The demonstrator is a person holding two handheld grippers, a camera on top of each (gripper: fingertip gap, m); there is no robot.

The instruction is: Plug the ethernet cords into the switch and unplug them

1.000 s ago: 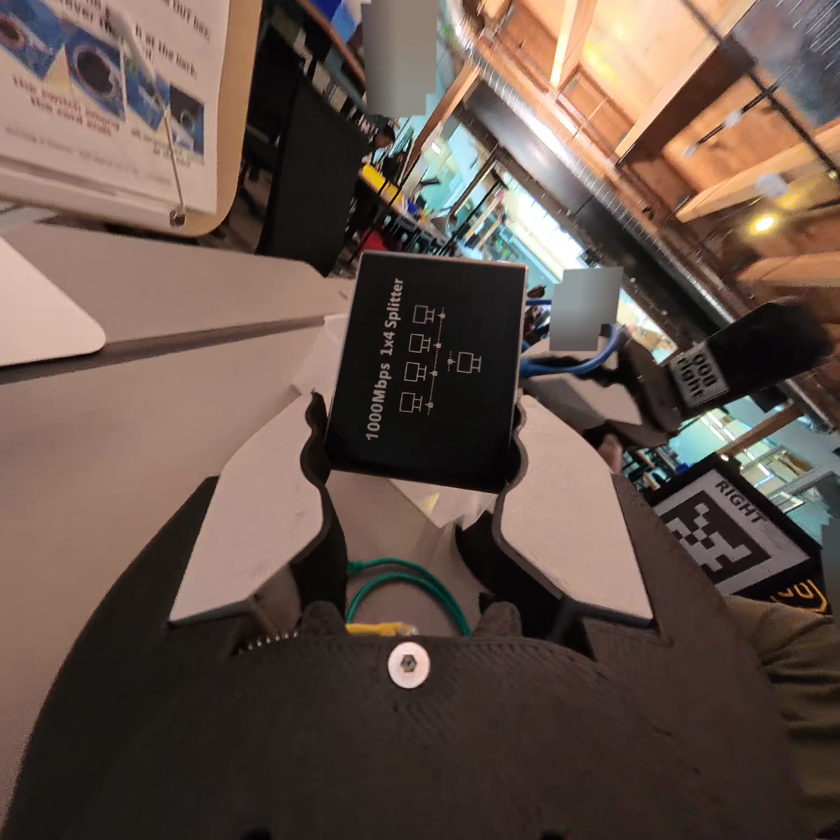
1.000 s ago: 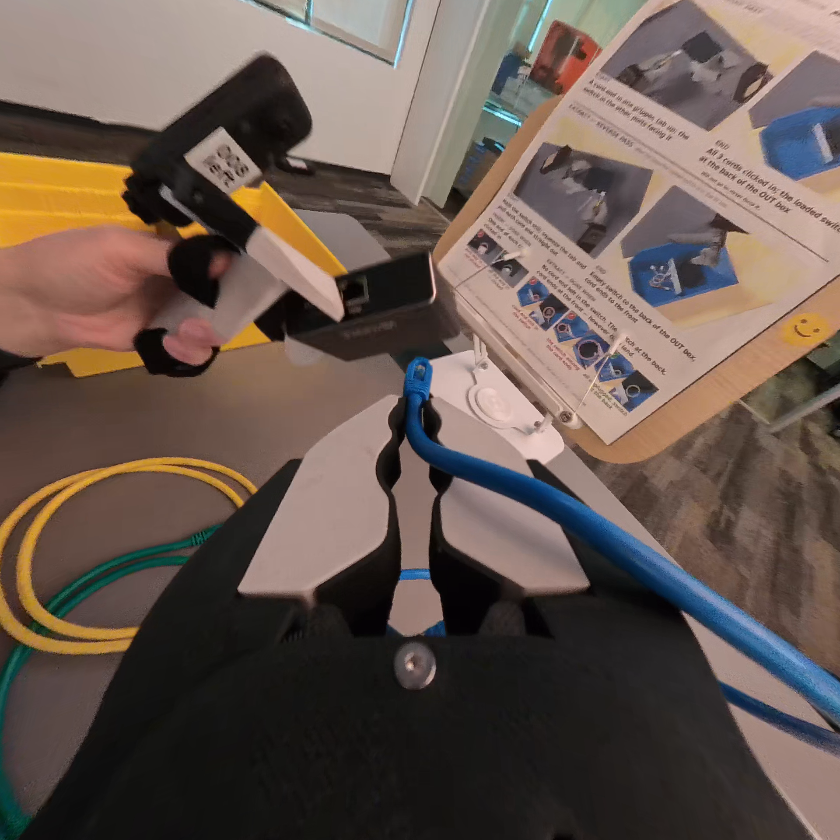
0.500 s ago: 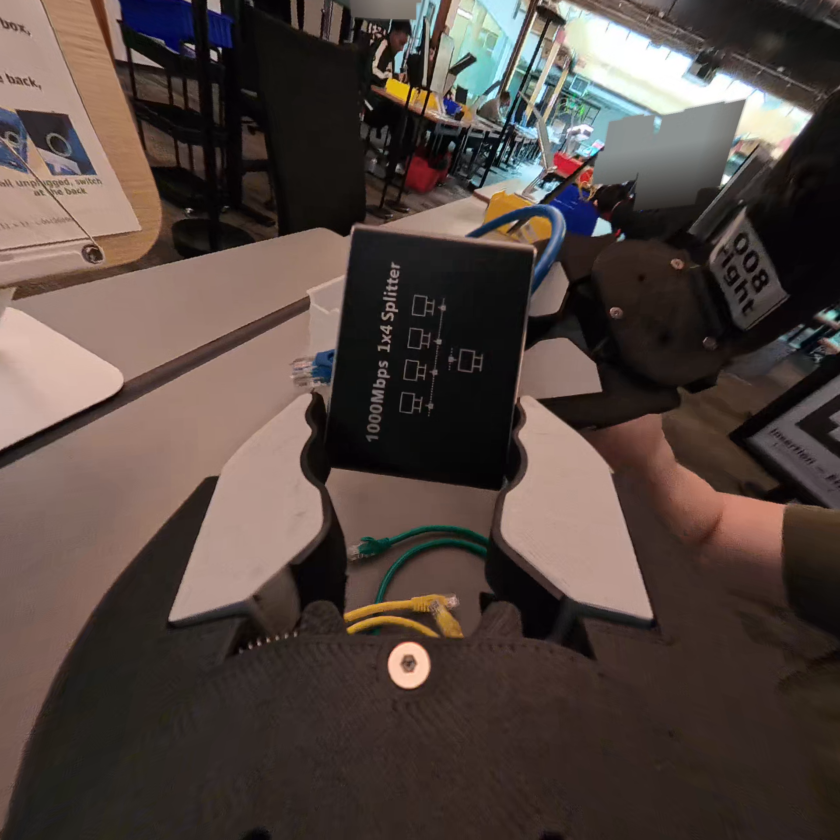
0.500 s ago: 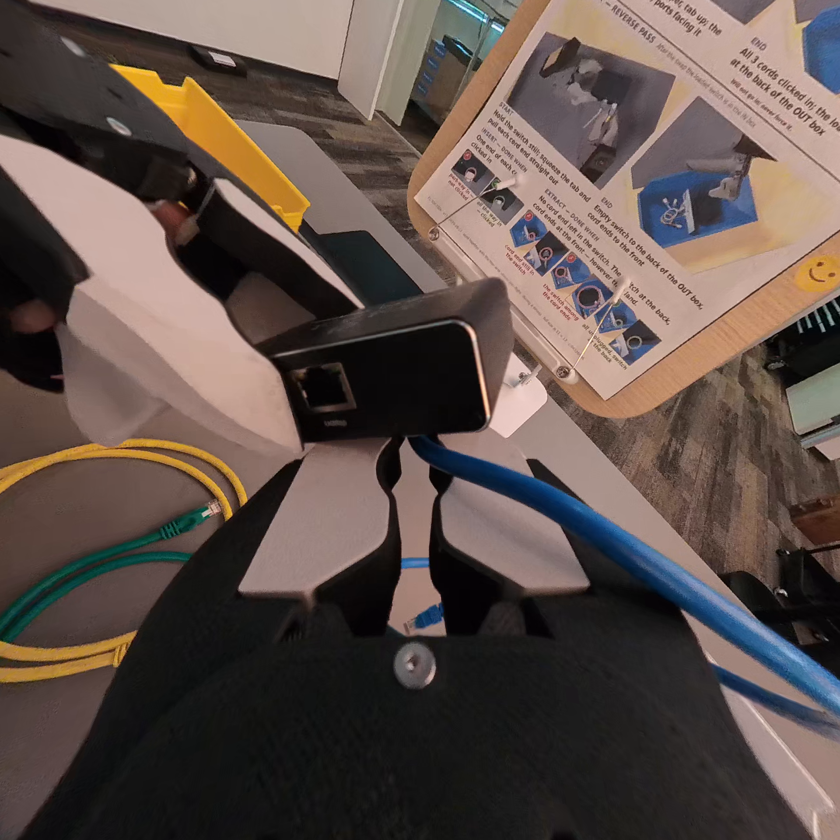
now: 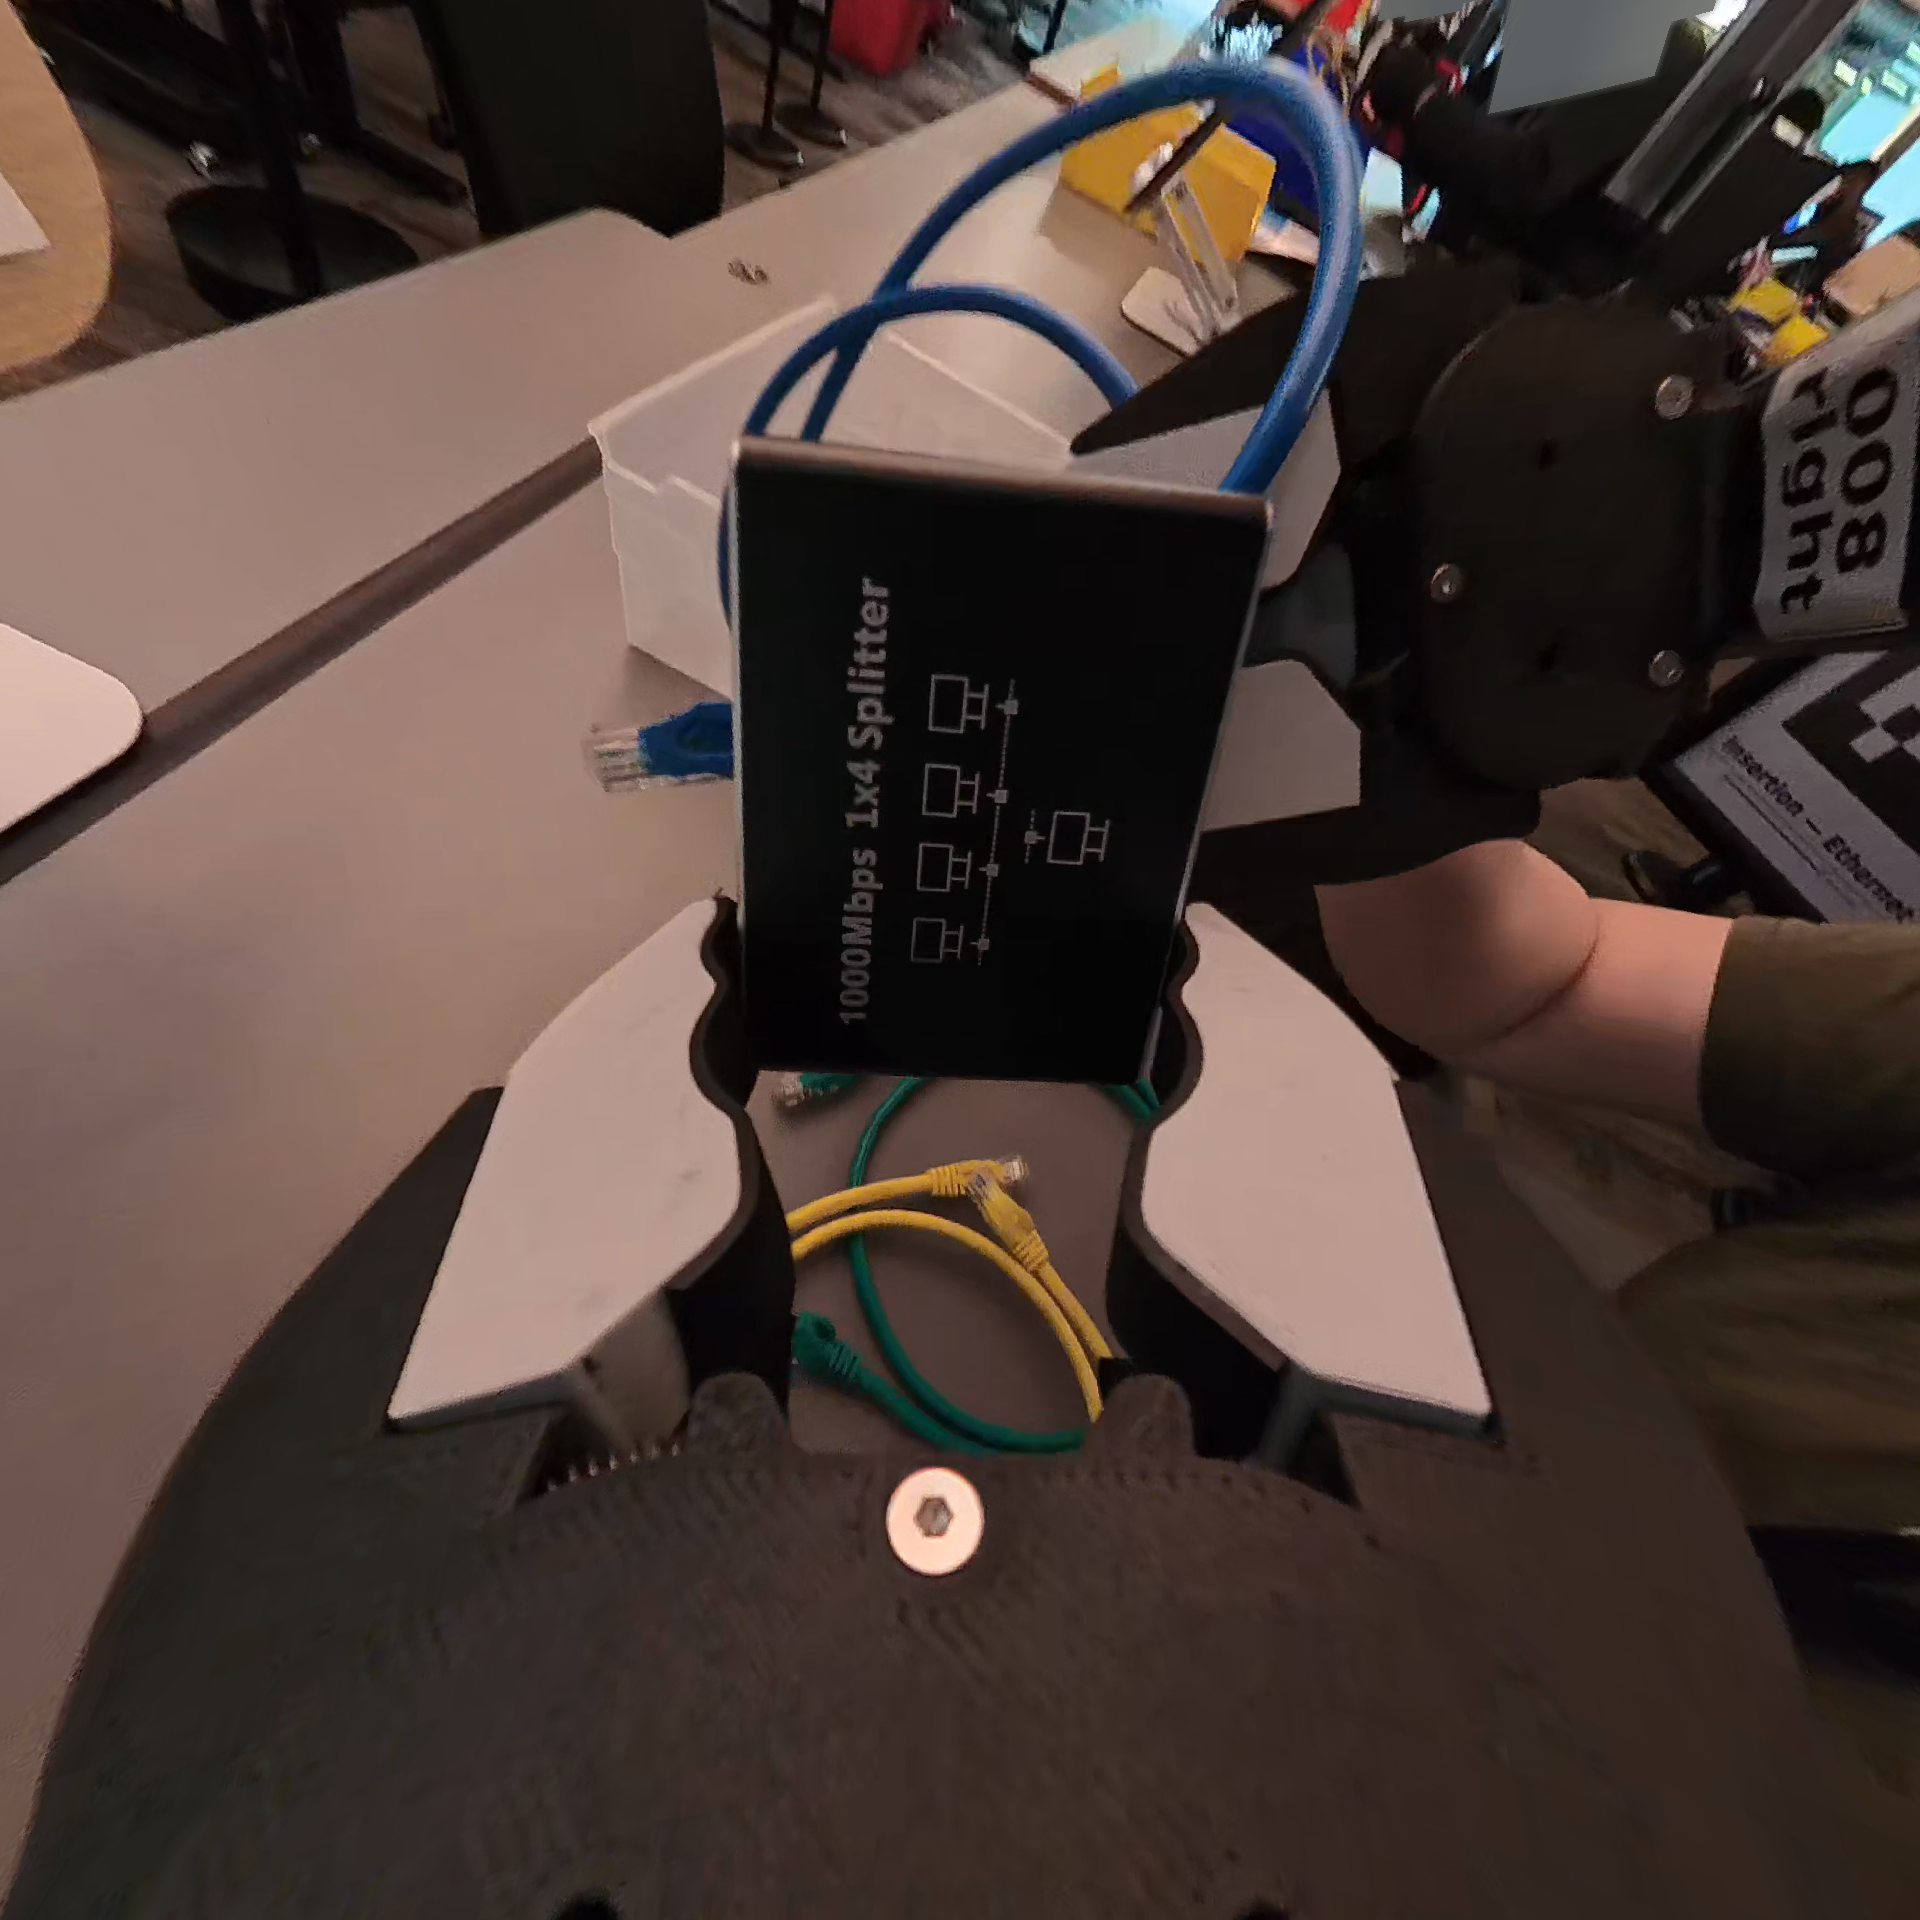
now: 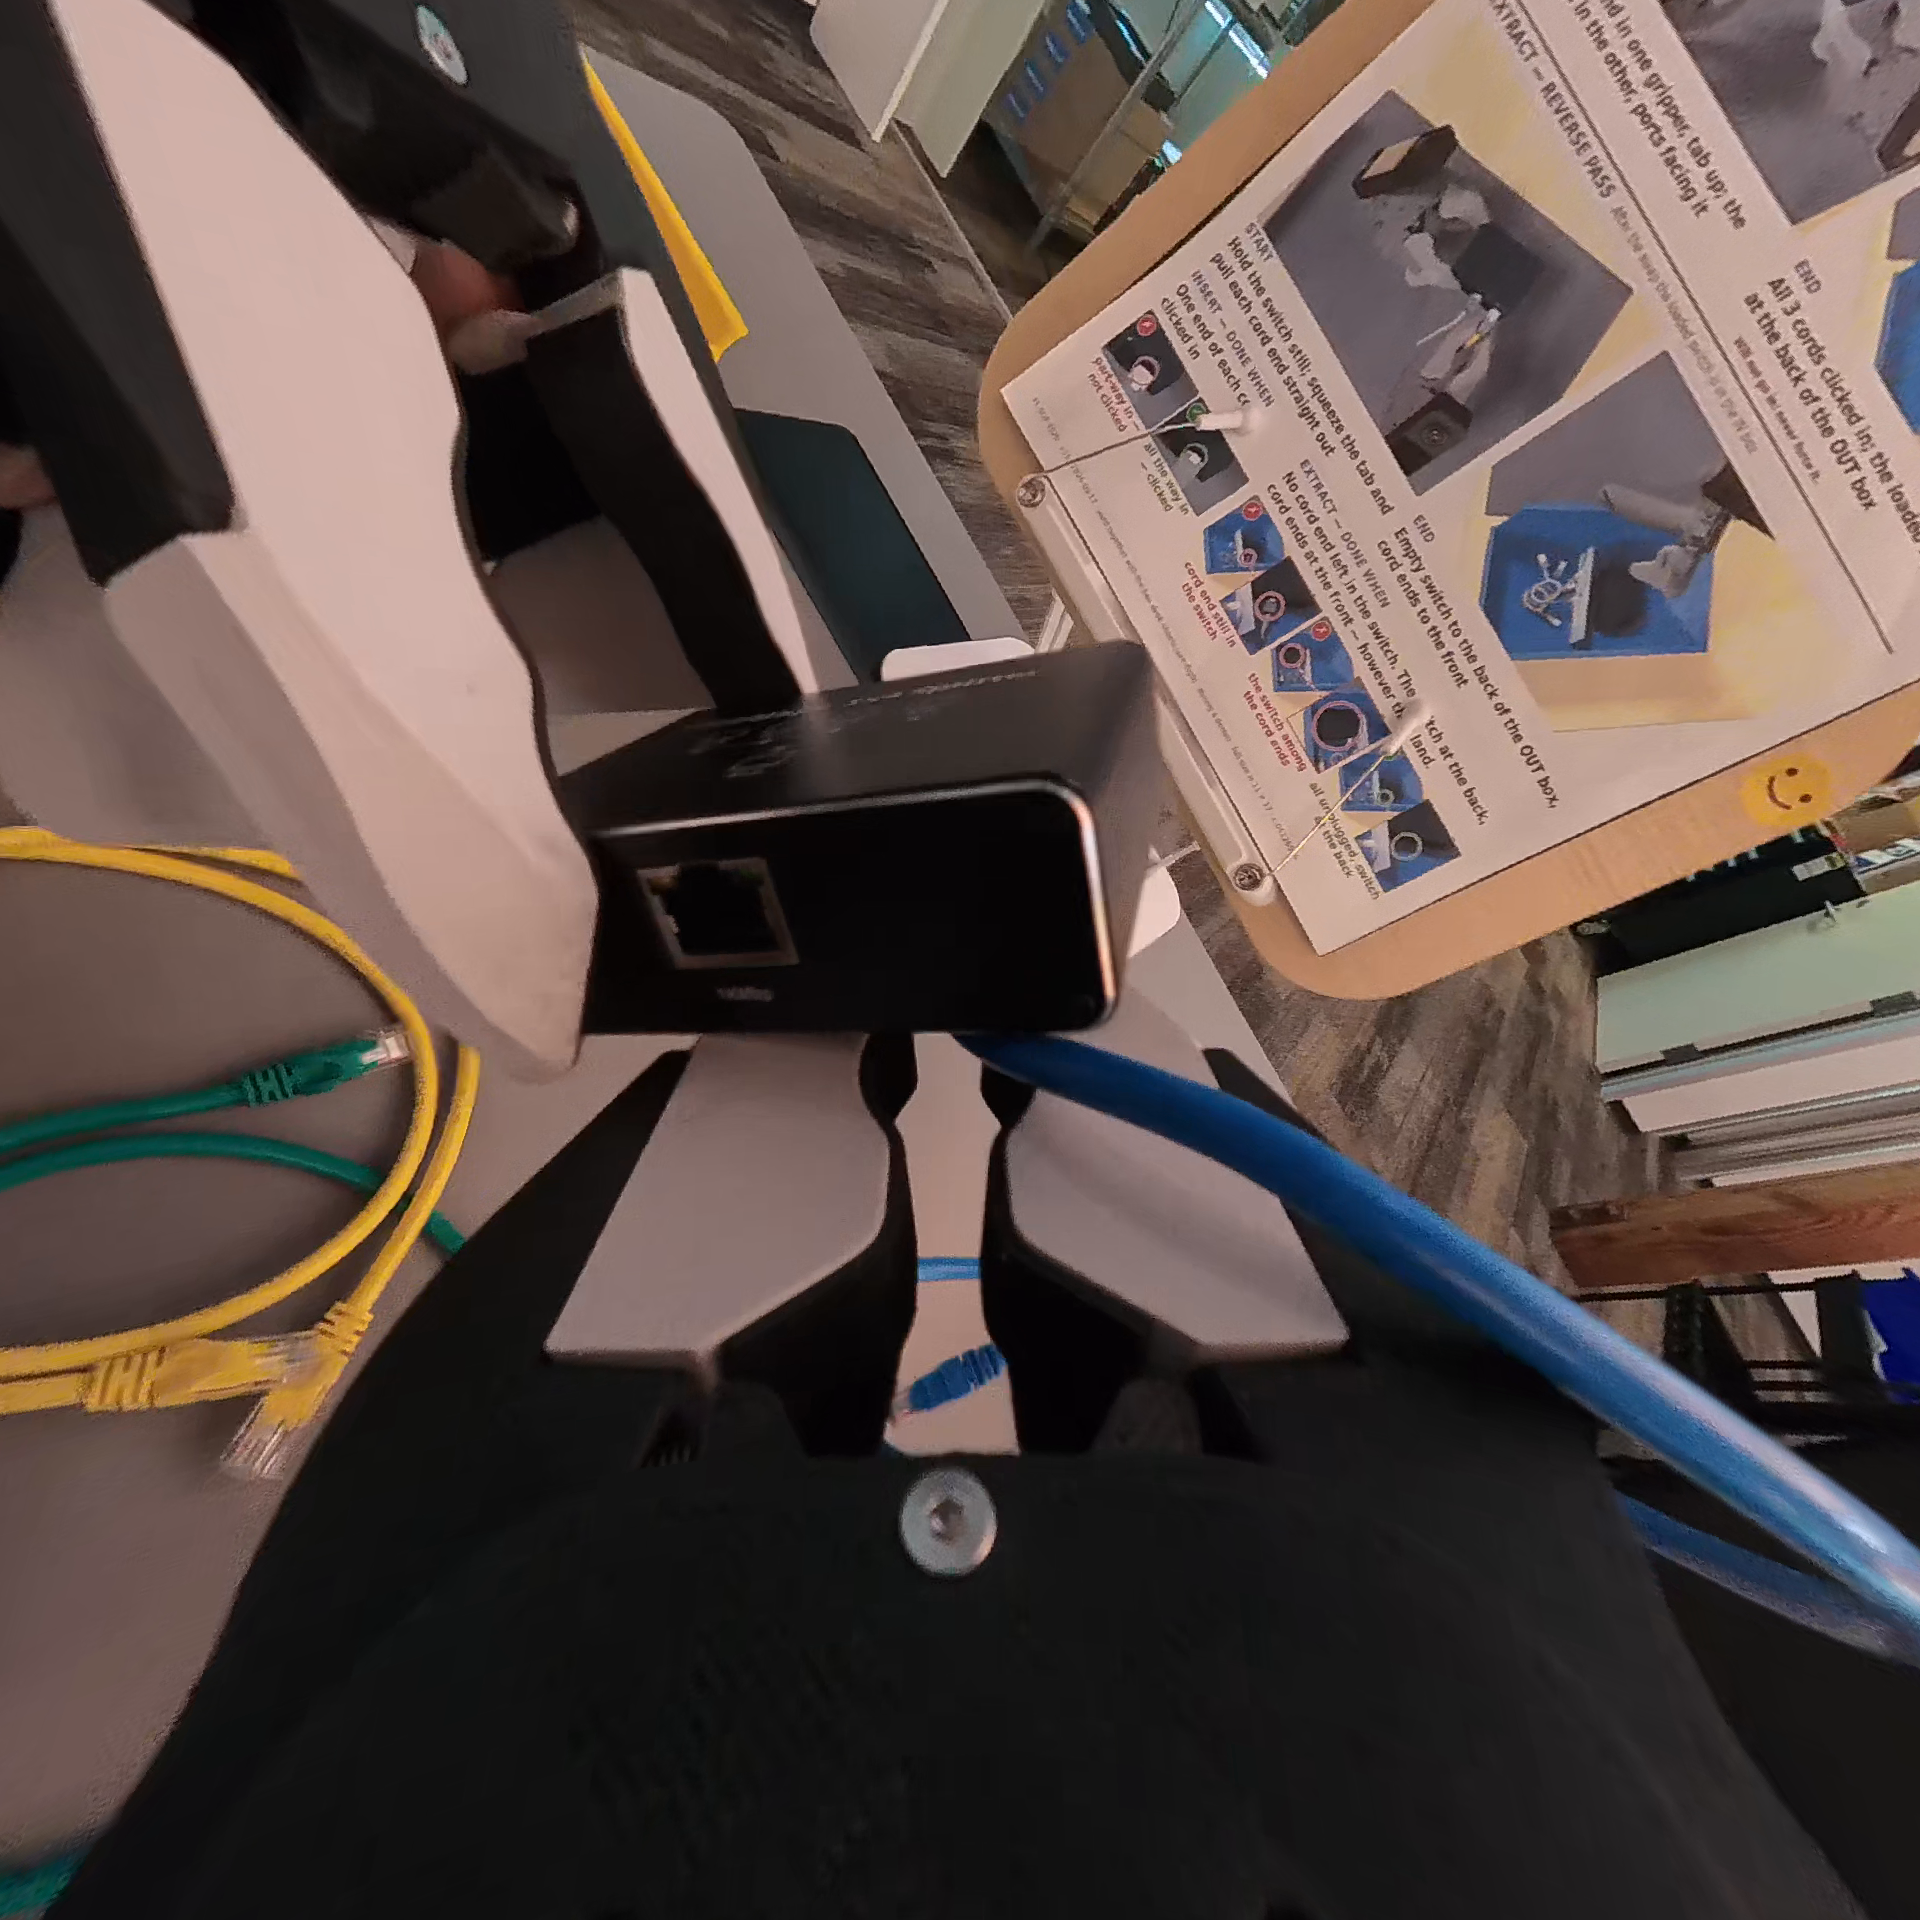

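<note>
1. Black and boxy, the switch [image 5: 987,769] is pinched at its near end between the pale fingers [image 5: 613,1174] of the left gripper [image 5: 951,987] and held above the table [image 5: 312,935], printed face toward the camera.
2. The right gripper [image 6: 940,1070] has its fingers [image 6: 758,1205] pressed nearly together on the blue cord [image 6: 1403,1216]; their tips sit under the switch [image 6: 862,883], so the held plug is hidden and whether it is seated cannot be told.
3. The switch's end face shows one empty port [image 6: 717,914].
4. From behind the switch the blue cord [image 5: 1226,208] loops up and over toward the right gripper [image 5: 1382,623], which a hand [image 5: 1455,966] holds.
5. The cord's free blue plug [image 5: 660,743] lies on the table just left of the switch.
6. Below, a green cord [image 5: 894,1351] and a yellow cord [image 5: 966,1226] lie crossed on the table, all plugs loose.
7. A white bin [image 5: 665,520] sits on the table beyond the switch.
8. An instruction sheet on a wooden board [image 6: 1455,499] stands past the switch in the right wrist view.
</note>
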